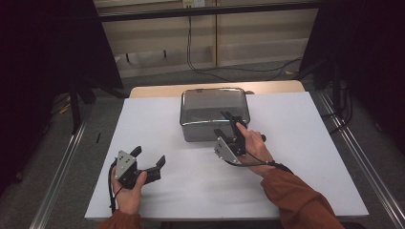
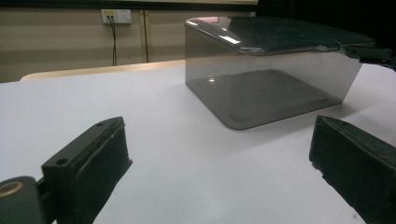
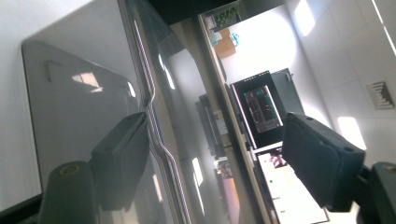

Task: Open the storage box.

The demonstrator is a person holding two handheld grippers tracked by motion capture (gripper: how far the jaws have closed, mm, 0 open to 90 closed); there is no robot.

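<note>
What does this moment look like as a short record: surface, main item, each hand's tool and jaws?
surface: white table
main item: smoky clear plastic box with its lid on, at the table's far middle
right gripper: at the box's near right rim, turned on its side, jaws apart, one on each side of the lid's edge, not pressing
left gripper: near left of the table, jaws wide open, nothing between them

A smoky translucent box with rounded corners sat upright at the table's far middle, its lid closed on top.
</note>
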